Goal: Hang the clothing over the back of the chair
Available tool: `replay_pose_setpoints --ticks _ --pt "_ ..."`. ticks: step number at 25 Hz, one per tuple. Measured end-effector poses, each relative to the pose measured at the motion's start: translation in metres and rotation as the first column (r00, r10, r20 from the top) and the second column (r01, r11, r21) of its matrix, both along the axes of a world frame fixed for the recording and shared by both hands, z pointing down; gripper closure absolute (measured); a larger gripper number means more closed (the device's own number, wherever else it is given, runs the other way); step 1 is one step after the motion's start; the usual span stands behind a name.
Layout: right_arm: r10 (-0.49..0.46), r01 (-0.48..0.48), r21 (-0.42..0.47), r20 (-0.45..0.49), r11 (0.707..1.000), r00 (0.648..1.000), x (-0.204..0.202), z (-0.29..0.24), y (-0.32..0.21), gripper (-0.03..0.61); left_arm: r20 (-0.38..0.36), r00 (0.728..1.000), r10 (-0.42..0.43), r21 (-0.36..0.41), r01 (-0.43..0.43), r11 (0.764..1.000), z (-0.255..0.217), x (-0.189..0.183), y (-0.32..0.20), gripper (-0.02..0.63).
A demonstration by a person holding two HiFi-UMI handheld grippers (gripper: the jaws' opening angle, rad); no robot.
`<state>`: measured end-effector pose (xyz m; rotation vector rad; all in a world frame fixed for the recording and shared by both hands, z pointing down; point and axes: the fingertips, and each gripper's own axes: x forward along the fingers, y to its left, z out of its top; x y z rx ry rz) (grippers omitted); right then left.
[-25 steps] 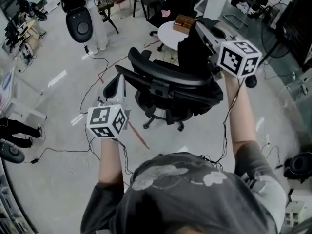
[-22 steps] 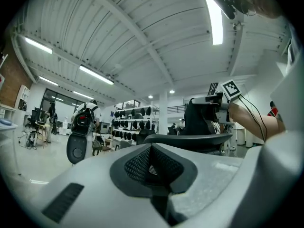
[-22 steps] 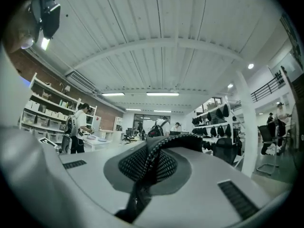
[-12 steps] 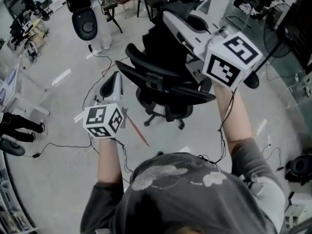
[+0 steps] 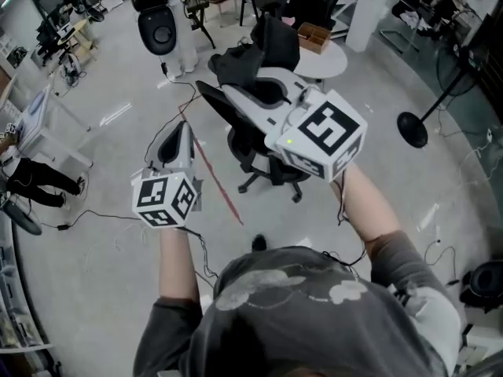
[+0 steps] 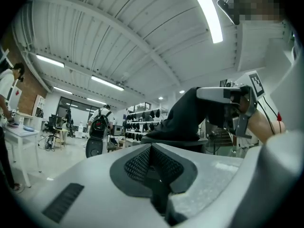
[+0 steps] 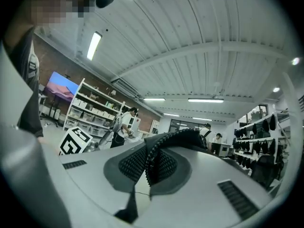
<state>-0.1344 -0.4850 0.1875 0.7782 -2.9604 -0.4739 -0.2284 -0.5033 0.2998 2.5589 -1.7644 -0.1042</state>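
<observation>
Scene: Seen from above, a person holds a tool in each hand over a workshop floor, facing a black chair.
Right tool: Its jaws are together, clamped on a fold of black clothing. In the right gripper view a knit edge stands up between the pads.
Left tool: Its jaws are together with nothing between them. It sits left of the chair, apart from the chair and from the clothing.
Where the clothing is: It is at the right tool's tip, raised above the chair, on the side away from the person.
Long axis: It runs up and down. In the left gripper view the clothing falls from the clamp as a dark drape. Its lower end reaches a dark bar that looks like the top of the chair's back. Whether the two touch cannot be told.
Key relation: The clothing lies ahead of and below the right tool's tip, with the chair's back under it. The right hand has it, and the left is free beside the chair.
Step, as judged: The draping looks under way, and the cloth needs to settle across the top edge before the clamp lets go.
Risk, as judged: If most of the cloth falls on one side, it could slide off.
</observation>
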Motion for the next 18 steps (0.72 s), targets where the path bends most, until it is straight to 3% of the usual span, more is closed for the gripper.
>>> replay_pose_setpoints --ticks 5,9,18 --pt "-0.052 0.052 0.001 -0.093 0.999 0.994 -0.028 0.031 0.059 0.581 0.006 0.999 -0.043 0.005 0.043 0.999 -0.004 -0.002 0.035 0.612" --pt "-0.114 0.113 -0.018 -0.073 0.993 0.991 -0.032 0.037 0.094 0.583 0.000 0.996 -0.092 0.009 0.092 0.996 -0.006 -0.007 0.063 0.612" --pt "-0.211 0.204 -0.061 -0.130 0.977 0.969 -0.043 0.081 0.164 0.583 -0.001 0.978 -0.209 0.004 0.209 0.978 0.002 -0.025 0.129 0.612"
